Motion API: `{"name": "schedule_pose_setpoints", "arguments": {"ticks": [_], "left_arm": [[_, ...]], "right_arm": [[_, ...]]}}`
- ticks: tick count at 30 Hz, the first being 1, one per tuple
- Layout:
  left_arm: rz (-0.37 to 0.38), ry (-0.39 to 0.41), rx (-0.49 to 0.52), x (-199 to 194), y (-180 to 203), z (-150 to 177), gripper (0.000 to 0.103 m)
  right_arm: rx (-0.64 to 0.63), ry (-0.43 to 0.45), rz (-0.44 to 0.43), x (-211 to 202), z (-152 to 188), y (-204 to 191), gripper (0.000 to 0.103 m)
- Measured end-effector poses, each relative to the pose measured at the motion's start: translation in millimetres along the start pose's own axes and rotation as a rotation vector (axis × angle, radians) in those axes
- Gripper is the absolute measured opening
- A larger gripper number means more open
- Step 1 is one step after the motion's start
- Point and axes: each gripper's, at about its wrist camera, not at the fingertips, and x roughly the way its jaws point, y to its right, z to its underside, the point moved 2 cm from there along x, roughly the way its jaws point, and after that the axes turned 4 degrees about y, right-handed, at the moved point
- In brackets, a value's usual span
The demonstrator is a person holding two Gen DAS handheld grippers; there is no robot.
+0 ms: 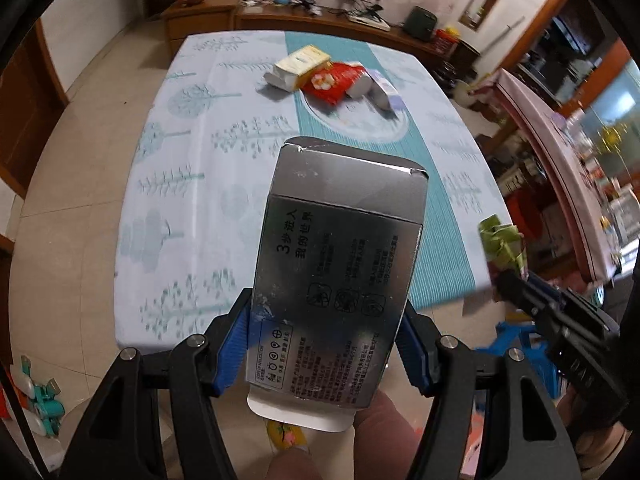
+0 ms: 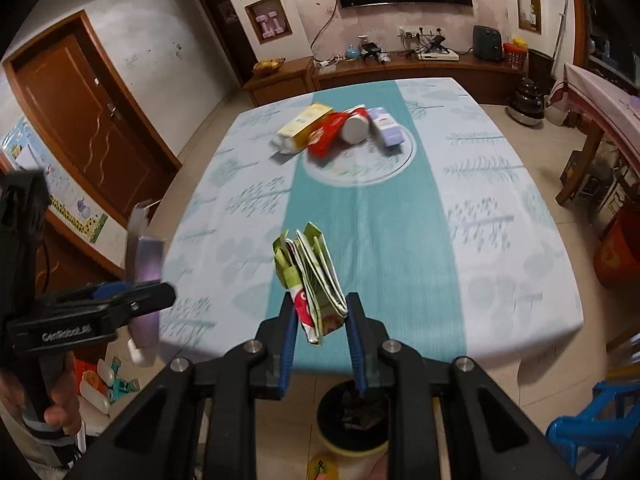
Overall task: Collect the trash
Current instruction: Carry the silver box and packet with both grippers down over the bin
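Beige floor tiles are showing beyond the near edge of the table (image 2: 500, 280) with its pale tree-print cloth, and that edge is where both your tools are hanging. Your right gripper (image 2: 320, 312) is pinching a flattened green-and-white carton (image 2: 316, 276) between its blue pads, the carton's long axis running straight out along the fingers and away from you. Directly beneath those fingers, on the floor just off the table edge, a round bin (image 2: 352, 412) with a dark liner is sitting open, so the drop lies down and slightly towards you rather than forward. Your left gripper (image 1: 324, 344) is clamping a silver box (image 1: 336, 272) by its two long sides, the jaws standing wide because the box is wide; its long axis is likewise pointing away from you over the cloth. From the right wrist view that gripper is sitting off to the left of the bin, so I judge your right hand is the nearer one and should release first. Further out, well apart from both tools, the remaining trash pile (image 2: 340, 128) is lying around the table's middle: a yellow box, a red wrapper, a white cup and a lilac box.
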Motion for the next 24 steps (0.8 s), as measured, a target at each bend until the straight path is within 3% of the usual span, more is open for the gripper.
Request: {"name": "schedule_pose_setpoints", "arguments": {"ticks": [5,12,24], "left_arm": [[0.031,-0.046,0.045,-9,7,35,0.064],[0.061,-0.117,0.082,0,22,75,0.064],[0.042,-0.259,0.131,63,51,144,0.064]], "right_arm": [[-0.035,-0.034,0.031,-20,39,-27,0.023],[-0.016,-0.094,0.058,-30,79,-34,0.023],[0.078,-0.234,0.082,2,151,7,0.023]]}}
